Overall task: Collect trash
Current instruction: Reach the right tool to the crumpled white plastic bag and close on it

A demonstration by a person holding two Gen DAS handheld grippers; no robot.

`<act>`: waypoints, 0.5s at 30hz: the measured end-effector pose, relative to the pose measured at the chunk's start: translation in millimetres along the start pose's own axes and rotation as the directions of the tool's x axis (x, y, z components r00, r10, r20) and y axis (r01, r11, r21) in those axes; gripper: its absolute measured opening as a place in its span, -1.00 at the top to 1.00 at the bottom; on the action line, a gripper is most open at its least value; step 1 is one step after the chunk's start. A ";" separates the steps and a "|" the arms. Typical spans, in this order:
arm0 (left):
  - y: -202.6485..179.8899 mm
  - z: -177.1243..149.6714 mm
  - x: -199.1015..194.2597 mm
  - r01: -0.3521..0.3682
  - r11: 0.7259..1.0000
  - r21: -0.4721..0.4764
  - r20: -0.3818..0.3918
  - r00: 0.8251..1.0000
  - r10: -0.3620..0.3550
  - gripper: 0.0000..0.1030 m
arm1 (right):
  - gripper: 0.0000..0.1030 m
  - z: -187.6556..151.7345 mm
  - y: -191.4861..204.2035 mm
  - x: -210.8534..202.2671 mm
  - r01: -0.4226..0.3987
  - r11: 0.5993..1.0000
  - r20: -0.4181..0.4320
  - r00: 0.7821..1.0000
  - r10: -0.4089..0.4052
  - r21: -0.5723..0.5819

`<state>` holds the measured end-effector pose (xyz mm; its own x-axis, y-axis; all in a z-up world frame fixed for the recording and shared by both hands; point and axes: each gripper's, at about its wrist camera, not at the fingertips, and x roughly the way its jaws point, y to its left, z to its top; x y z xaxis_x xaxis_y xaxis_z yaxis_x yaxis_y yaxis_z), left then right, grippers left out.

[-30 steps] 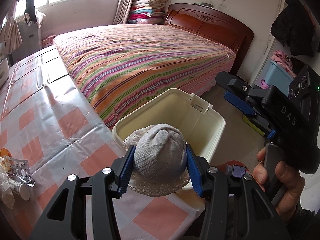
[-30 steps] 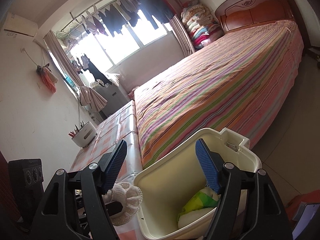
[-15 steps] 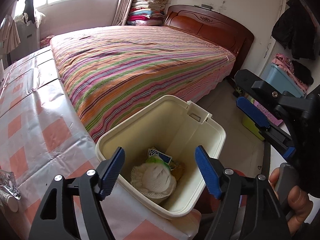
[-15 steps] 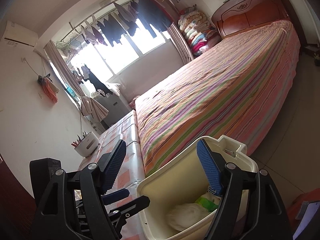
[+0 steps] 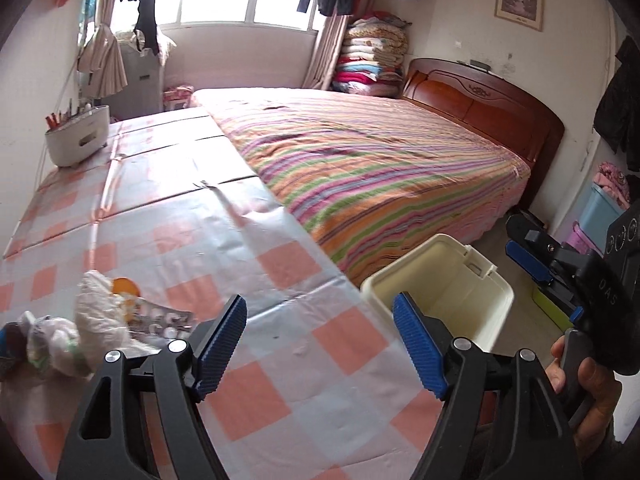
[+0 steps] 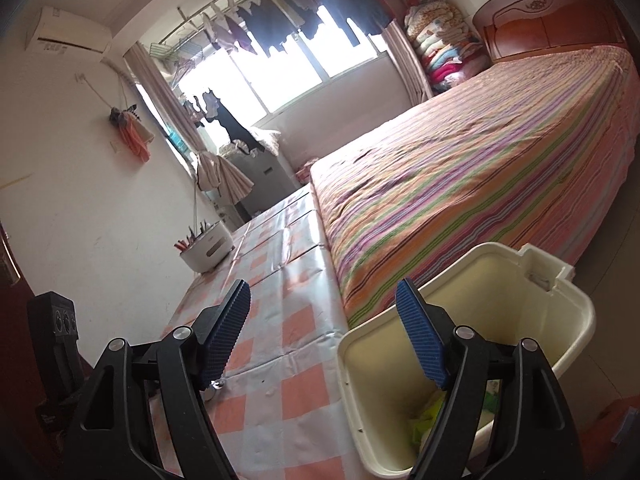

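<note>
Right wrist: cream bin (image 6: 568,320) holds green scraps (image 6: 430,416); both tools spread, empty, just opening.

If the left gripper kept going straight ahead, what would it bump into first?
Probably the checked tablecloth. The left gripper points forward and down at a bare patch of it, with jaws open and empty. The trash pile lies off to its left and the bin to its right.

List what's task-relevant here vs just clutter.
Job:
- bin, some trash already inside
- trash pile on the table: crumpled wrappers, foil pack
- left gripper, open, empty
- right gripper, open, empty

Lying about:
- bed
- white holder with utensils, far end of table
- folded quilts
- hanging laundry
</note>
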<state>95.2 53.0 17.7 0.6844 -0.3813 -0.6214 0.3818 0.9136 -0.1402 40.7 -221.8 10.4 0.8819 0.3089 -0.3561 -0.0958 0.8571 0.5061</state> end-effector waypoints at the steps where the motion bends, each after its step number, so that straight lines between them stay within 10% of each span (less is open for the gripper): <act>1: 10.8 -1.2 -6.8 -0.020 1.000 0.004 0.007 1.000 0.019 -0.43 | -0.44 -5.0 12.5 9.1 -0.021 1.000 -0.025 0.999 0.021 -0.022; 7: 80.9 -9.2 -50.0 -0.091 0.995 -0.042 0.031 0.995 0.092 -0.43 | -0.44 -30.2 82.8 48.8 -0.149 0.978 -0.148 0.981 0.128 -0.145; 15: 167.2 -32.5 -95.4 -0.177 0.969 -0.175 0.033 0.982 0.185 -0.44 | -0.24 -65.9 184.0 128.4 -0.341 0.886 -0.401 0.894 0.201 -0.315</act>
<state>73.5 246.8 28.4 0.7637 -0.2101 -0.6105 0.1403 0.9770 -0.1607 105.9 2.7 6.0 0.5836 0.6136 -0.5320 -0.5306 0.7840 0.3222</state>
